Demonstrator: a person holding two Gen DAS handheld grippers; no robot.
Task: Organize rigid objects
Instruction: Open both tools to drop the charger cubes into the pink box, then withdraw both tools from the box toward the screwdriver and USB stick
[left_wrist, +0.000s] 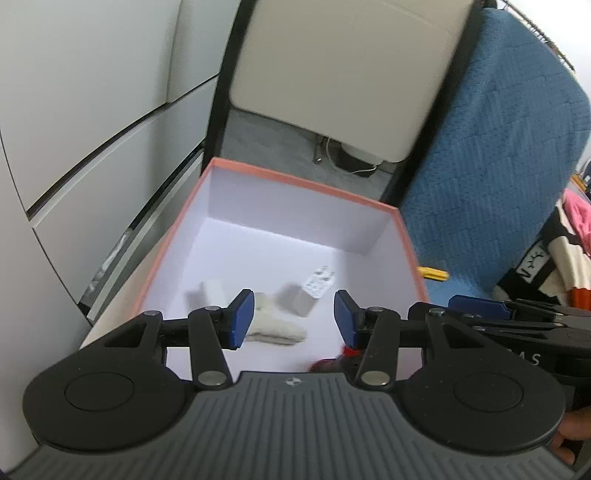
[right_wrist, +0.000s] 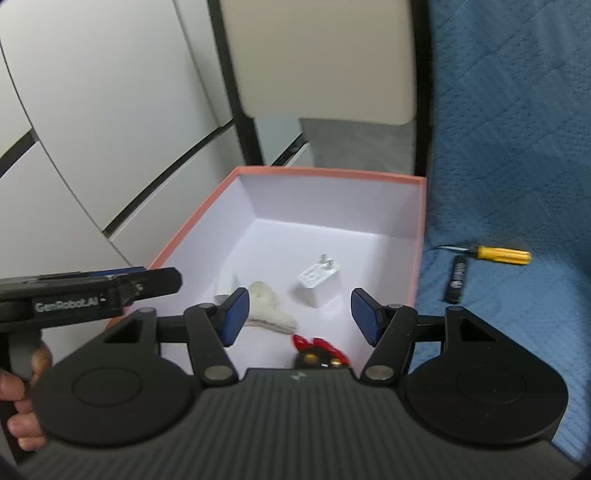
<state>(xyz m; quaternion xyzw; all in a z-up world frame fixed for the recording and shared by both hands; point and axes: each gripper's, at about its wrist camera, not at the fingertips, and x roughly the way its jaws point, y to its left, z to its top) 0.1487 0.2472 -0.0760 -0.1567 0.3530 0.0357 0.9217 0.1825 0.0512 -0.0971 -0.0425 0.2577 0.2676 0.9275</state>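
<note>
We hold both grippers, left (left_wrist: 293, 319) and right (right_wrist: 299, 315), jaws apart and empty above the box (right_wrist: 332, 172), where a charger (right_wrist: 317, 282) lies mid-floor, a screwdriver (right_wrist: 504, 255) outside right.

A blue quilted cover (right_wrist: 517, 155) carries everything here. On it sits an open box with a salmon-pink rim (right_wrist: 332, 171), and just beside the box's right wall lie a yellow-handled screwdriver (right_wrist: 502, 254) and a slim black stick-shaped item (right_wrist: 456, 279) (its marking is unreadable).
</note>
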